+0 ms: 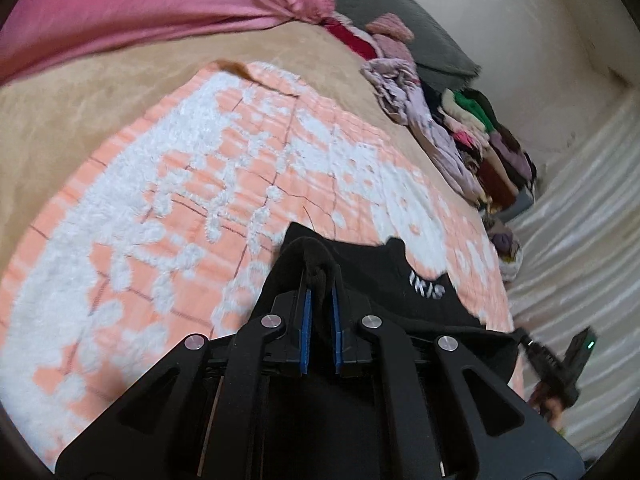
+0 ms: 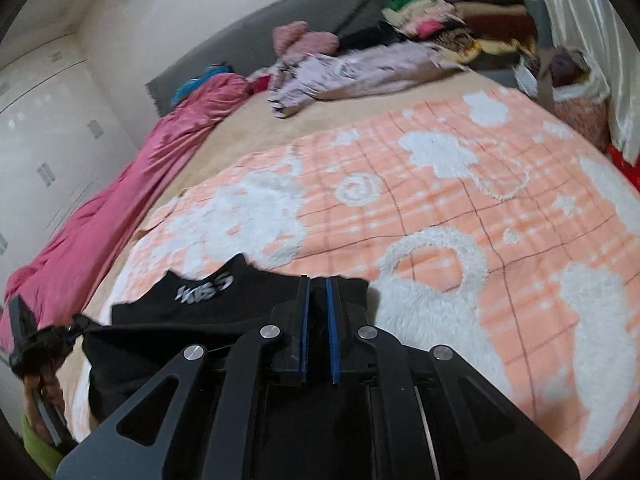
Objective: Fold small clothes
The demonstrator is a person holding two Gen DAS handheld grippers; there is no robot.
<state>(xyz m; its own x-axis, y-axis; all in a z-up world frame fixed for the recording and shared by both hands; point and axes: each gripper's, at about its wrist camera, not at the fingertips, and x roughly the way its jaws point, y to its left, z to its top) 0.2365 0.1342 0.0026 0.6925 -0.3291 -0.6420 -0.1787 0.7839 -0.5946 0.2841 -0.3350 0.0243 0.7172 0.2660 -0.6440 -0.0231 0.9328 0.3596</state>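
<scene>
Cloth (image 1: 400,296) first: we see a small black garment stretched sideways between our two grippers, its long axis running from one to the other, across the near end of the peach-and-white blanket (image 1: 200,184). It is plain black with white lettering near one notched edge; we cannot read the letters surely. Left gripper (image 1: 320,300) is clamped on a bunched fold of it; right gripper (image 2: 318,300) pinches its opposite edge. Lower part of the garment is hidden behind the gripper frames. Far clothes pile (image 2: 460,20) is blurred.
</scene>
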